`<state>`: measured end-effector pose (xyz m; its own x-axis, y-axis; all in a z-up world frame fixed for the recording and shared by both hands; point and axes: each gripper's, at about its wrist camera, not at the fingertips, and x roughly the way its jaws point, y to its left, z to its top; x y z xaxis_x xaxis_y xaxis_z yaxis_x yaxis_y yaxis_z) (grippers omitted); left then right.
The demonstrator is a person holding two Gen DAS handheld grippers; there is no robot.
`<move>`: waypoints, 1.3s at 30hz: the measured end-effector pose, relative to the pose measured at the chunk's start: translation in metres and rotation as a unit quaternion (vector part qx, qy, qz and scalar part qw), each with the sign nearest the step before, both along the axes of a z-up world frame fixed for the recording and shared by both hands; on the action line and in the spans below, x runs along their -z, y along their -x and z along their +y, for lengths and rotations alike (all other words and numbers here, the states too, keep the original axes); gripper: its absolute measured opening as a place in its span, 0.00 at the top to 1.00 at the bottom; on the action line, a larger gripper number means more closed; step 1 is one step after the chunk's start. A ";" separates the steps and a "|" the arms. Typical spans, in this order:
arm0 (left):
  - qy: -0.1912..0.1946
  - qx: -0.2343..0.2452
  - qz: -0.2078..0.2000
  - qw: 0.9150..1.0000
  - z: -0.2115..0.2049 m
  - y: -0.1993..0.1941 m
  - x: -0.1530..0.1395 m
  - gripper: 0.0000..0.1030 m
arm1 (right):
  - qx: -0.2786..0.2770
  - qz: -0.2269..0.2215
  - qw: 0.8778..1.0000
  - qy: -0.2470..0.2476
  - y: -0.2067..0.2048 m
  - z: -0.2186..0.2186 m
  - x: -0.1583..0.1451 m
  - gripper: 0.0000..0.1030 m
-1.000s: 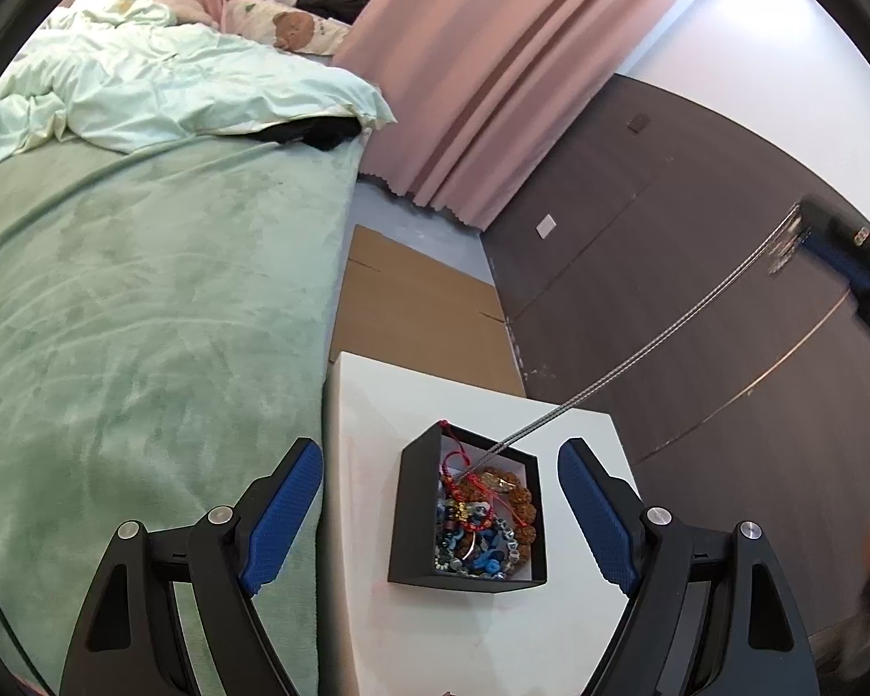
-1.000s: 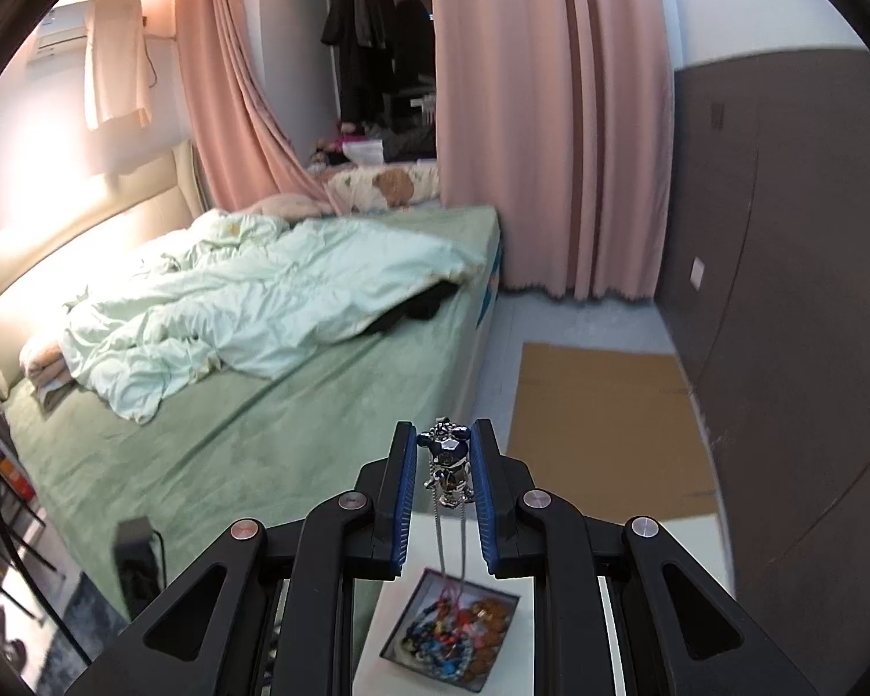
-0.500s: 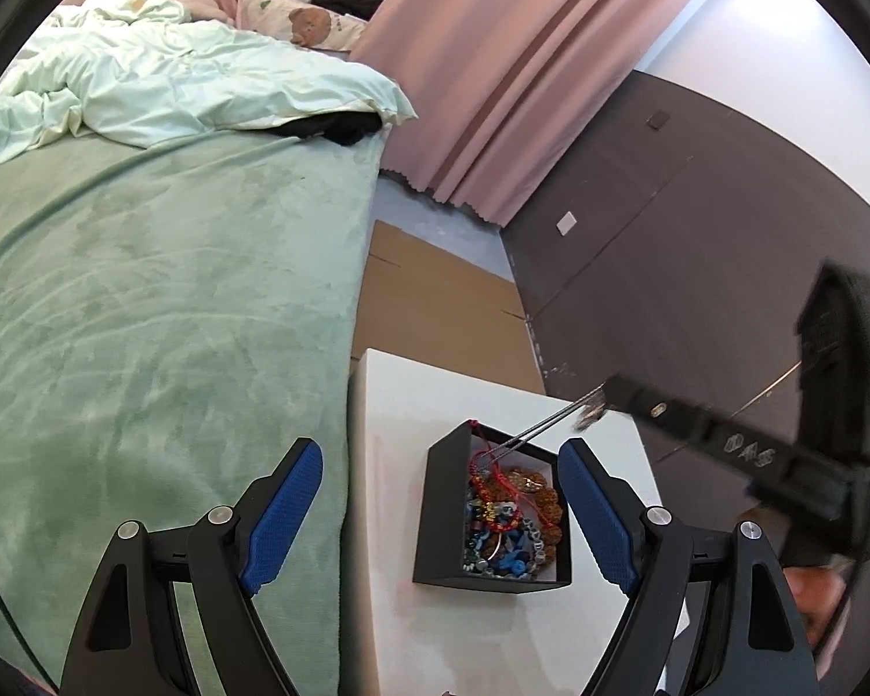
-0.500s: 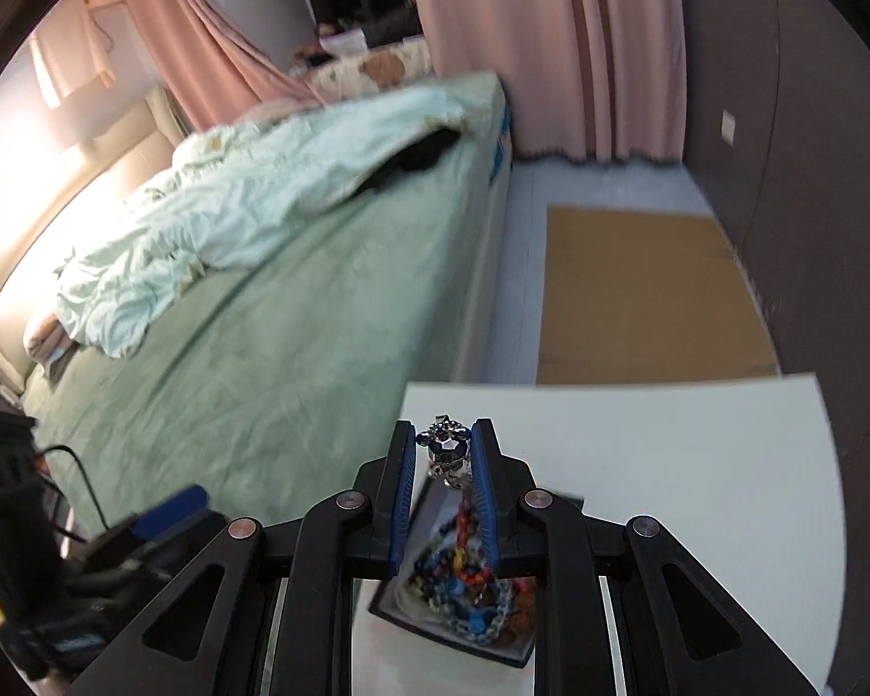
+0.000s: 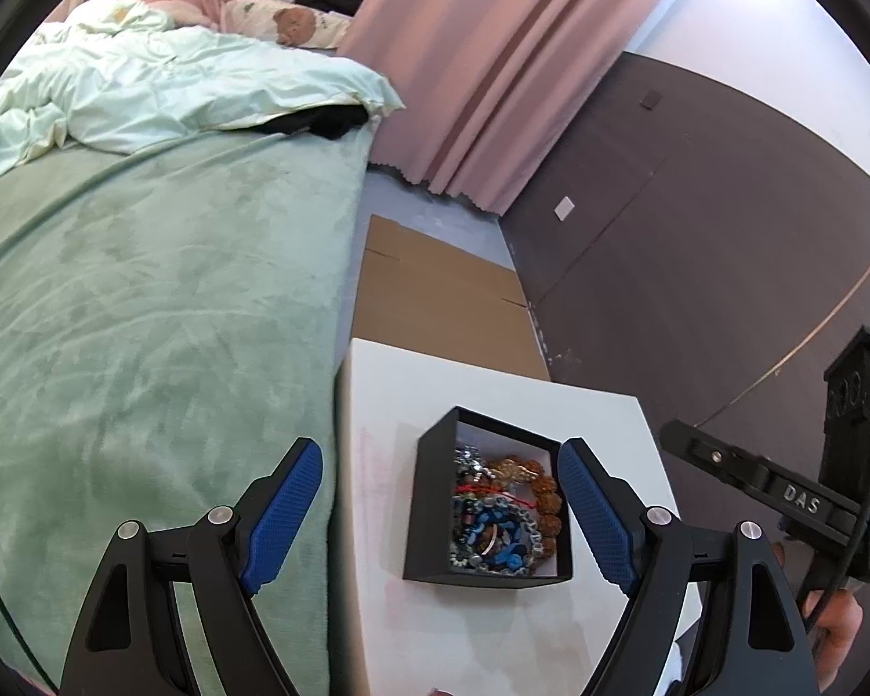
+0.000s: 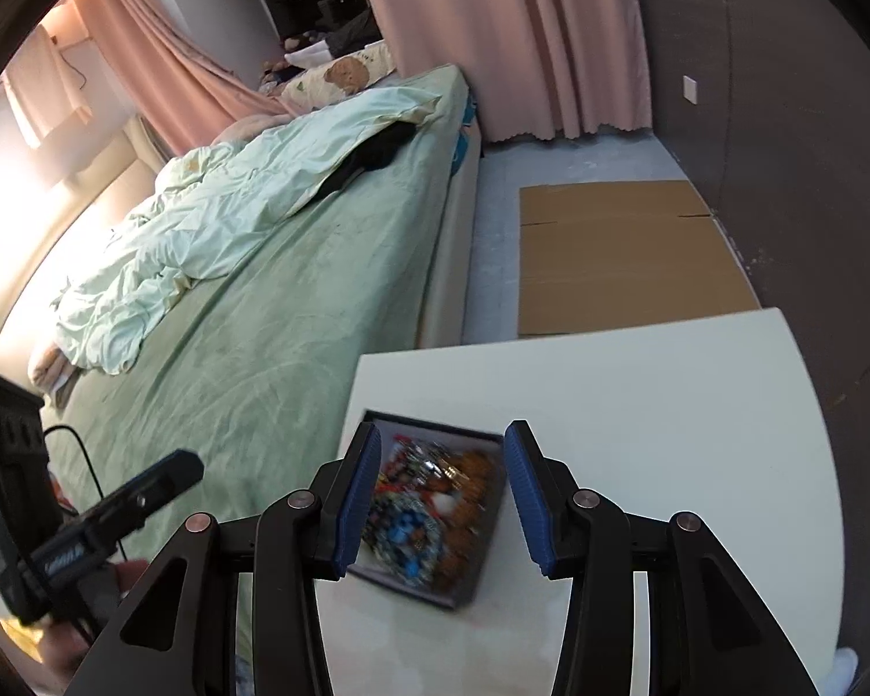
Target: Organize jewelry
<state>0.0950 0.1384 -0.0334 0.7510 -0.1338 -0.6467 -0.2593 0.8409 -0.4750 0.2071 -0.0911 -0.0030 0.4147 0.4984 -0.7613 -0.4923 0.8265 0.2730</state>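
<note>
A black open box (image 5: 429, 499) sits on the white table (image 5: 493, 400). It holds a heap of jewelry (image 5: 501, 513): blue and grey bead bracelets, a brown bead bracelet, red cord and a silver chain. My left gripper (image 5: 441, 513) is open, its blue pads either side of the box, above it. My right gripper (image 6: 441, 493) is open and empty, just above the same box (image 6: 487, 562), whose jewelry (image 6: 429, 510) is blurred. The right gripper's body (image 5: 783, 499) shows at the right in the left wrist view.
A bed with a green cover (image 5: 145, 301) and a pale duvet (image 5: 162, 93) runs along the table's left. Flat cardboard (image 5: 441, 301) lies on the floor beyond the table. A dark wall (image 5: 696, 220) and pink curtains (image 5: 481, 69) stand behind.
My right gripper held the silver chain shut between its pads, came down over the box and opened. The chain now lies in the box.
</note>
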 end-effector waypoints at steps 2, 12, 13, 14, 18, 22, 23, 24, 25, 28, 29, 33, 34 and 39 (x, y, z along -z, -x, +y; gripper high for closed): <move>-0.008 0.004 -0.004 1.000 -0.007 0.000 -0.003 0.18 | 0.005 0.000 1.000 0.001 0.003 -0.011 -0.001 0.56; -0.069 0.028 -0.028 0.997 -0.049 0.014 -0.019 0.07 | 0.046 -0.015 0.998 -0.030 0.027 -0.063 0.000 0.48; -0.073 0.028 -0.031 0.996 -0.051 0.017 -0.020 0.06 | 0.050 -0.018 0.998 -0.031 0.029 -0.065 0.000 0.48; -0.075 0.029 -0.035 0.996 -0.053 0.019 -0.022 0.06 | 0.056 -0.023 0.998 -0.033 0.033 -0.071 0.001 0.47; -0.097 0.026 -0.049 0.994 -0.061 0.025 -0.028 0.05 | 0.089 -0.048 0.994 -0.029 0.048 -0.092 0.000 0.27; -0.110 0.032 -0.057 0.992 -0.072 0.028 -0.032 0.04 | 0.104 -0.054 0.992 -0.039 0.057 -0.113 -0.003 0.23; -0.115 0.035 -0.059 0.991 -0.077 0.030 -0.033 0.04 | 0.112 -0.055 0.991 -0.041 0.059 -0.118 -0.003 0.20; -0.121 0.037 -0.061 0.990 -0.080 0.031 -0.033 0.04 | 0.115 -0.057 0.991 -0.045 0.061 -0.123 -0.004 0.20; -0.127 0.039 -0.061 0.989 -0.082 0.032 -0.034 0.04 | 0.117 -0.057 0.990 -0.048 0.062 -0.127 -0.004 0.19; -0.136 0.040 -0.063 0.988 -0.088 0.038 -0.034 0.04 | 0.123 -0.055 0.990 -0.050 0.064 -0.135 -0.005 0.04; -0.138 0.040 -0.063 0.988 -0.090 0.040 -0.034 0.04 | 0.125 -0.054 0.989 -0.056 0.066 -0.139 -0.006 0.04; -0.151 0.045 -0.064 0.985 -0.102 0.050 -0.034 0.04 | 0.113 -0.054 0.991 -0.050 0.075 -0.140 -0.006 0.04; -0.155 0.046 -0.064 0.985 -0.105 0.051 -0.034 0.04 | 0.108 -0.055 0.992 -0.047 0.078 -0.140 -0.006 0.03; -0.173 0.048 -0.070 0.981 -0.118 0.067 -0.035 0.03 | 0.090 -0.058 0.994 -0.033 0.094 -0.142 0.000 0.03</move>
